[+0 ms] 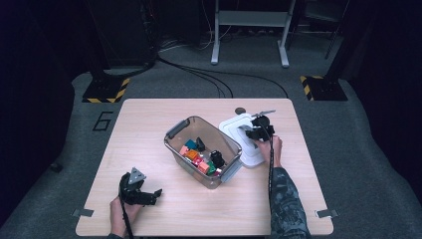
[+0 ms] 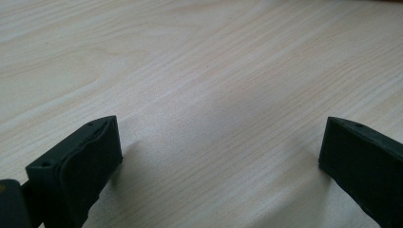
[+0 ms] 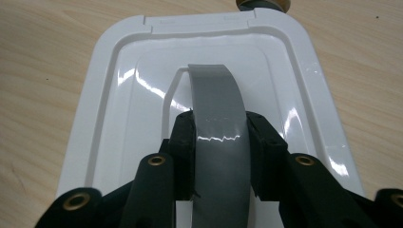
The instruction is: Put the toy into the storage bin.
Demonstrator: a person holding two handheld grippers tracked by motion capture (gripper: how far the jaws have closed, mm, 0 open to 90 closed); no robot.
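A white bin lid [image 3: 294, 90] lies on the table to the right of a clear plastic bin [image 1: 172, 144]. The lid carries an arched grey handle [image 3: 214, 90]. My right gripper [image 3: 219, 142] is shut on that handle, one black pad pressed against each of its sides. From above, the right gripper [image 1: 253, 133] sits over the lid [image 1: 230, 128]. My left gripper [image 1: 155, 194] rests low near the table's front left; its jaws [image 2: 218, 152] stand wide open over bare wood with nothing between them.
The bin holds several coloured blocks [image 1: 198, 158] and dark parts. A small round brown object [image 1: 240, 110] sits just beyond the lid's far edge. Light wooden tabletop [image 1: 144, 124] spreads left of the bin; dark floor, cables and stand legs lie beyond.
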